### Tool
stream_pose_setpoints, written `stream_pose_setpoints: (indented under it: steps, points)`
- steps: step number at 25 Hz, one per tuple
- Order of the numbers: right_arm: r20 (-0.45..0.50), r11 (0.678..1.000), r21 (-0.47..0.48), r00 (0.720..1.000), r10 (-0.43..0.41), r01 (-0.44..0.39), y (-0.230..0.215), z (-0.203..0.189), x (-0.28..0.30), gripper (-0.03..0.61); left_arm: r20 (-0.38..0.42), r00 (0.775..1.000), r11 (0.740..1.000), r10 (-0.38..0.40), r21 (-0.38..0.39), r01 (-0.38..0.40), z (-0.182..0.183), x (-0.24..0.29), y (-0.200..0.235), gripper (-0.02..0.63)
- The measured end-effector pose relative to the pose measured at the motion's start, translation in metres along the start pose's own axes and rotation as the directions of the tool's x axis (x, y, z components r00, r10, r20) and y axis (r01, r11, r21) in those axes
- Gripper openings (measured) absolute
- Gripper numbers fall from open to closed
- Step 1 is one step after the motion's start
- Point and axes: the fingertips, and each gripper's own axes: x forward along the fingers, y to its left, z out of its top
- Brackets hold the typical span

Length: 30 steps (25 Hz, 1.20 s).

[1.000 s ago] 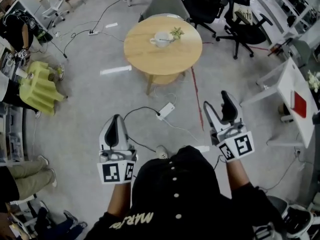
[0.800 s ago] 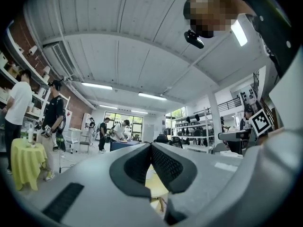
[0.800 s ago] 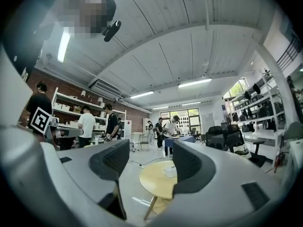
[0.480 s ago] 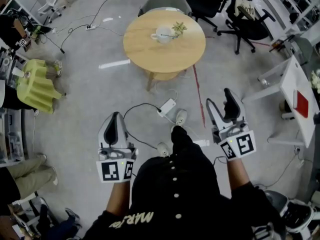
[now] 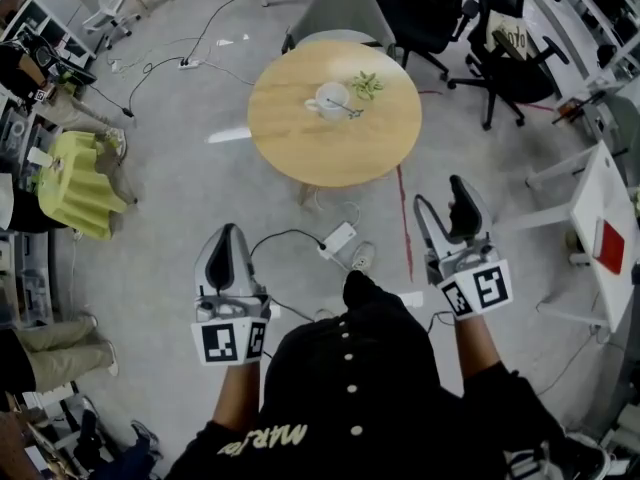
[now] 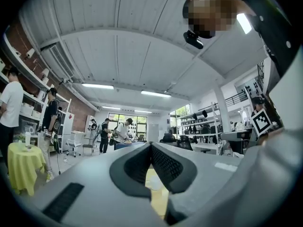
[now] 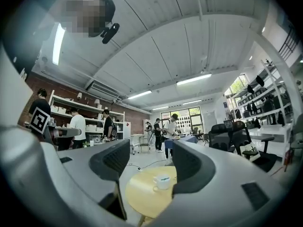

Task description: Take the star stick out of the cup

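Observation:
A white cup (image 5: 328,100) stands on the round wooden table (image 5: 300,138) far ahead of me. The star stick lies across its rim, its green star (image 5: 367,85) out to the right. Both grippers hang over the floor, well short of the table. My left gripper (image 5: 232,236) is shut and empty, its jaws meeting at the tips (image 6: 151,145). My right gripper (image 5: 440,196) stands open with nothing in it. Between the right gripper's (image 7: 149,150) jaws I see the cup (image 7: 161,182) on the table (image 7: 137,197) in the distance.
A grey chair (image 5: 335,13) stands behind the table and black office chairs (image 5: 500,38) at the back right. A power strip (image 5: 338,238) and cables lie on the floor between me and the table. A yellow-green covered stand (image 5: 75,168) is at the left, a white desk (image 5: 610,208) at the right.
The table has drifted lower and nearer in the head view as the person steps forward. Both grippers keep their pose and state.

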Motion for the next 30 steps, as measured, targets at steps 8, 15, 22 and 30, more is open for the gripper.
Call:
stream_pose_setpoints:
  steps: [8,15,22,30]
  points:
    - [-0.004,0.999,-0.013,0.999,0.042,-0.042,-0.074,0.004,0.073,0.272,0.032,0.999,0.999,0.034,0.012,-0.035,0.009,0.100,-0.009,0.003]
    - [-0.024,0.990,-0.045,0.990,0.136,-0.137,-0.105,-0.002,0.123,0.273,0.037,0.994,0.995,0.101,0.015,-0.101,0.010,0.147,-0.008,0.003]
    - [-0.145,0.973,-0.089,0.969,0.199,-0.213,-0.100,-0.048,0.164,0.273,-0.016,0.991,0.991,0.132,0.003,-0.132,-0.012,0.164,0.005,0.003]
    - [-0.286,0.963,-0.149,0.942,0.176,-0.225,-0.089,-0.089,0.203,0.273,-0.042,0.998,0.998,0.054,-0.037,-0.055,-0.028,0.210,0.036,0.003]
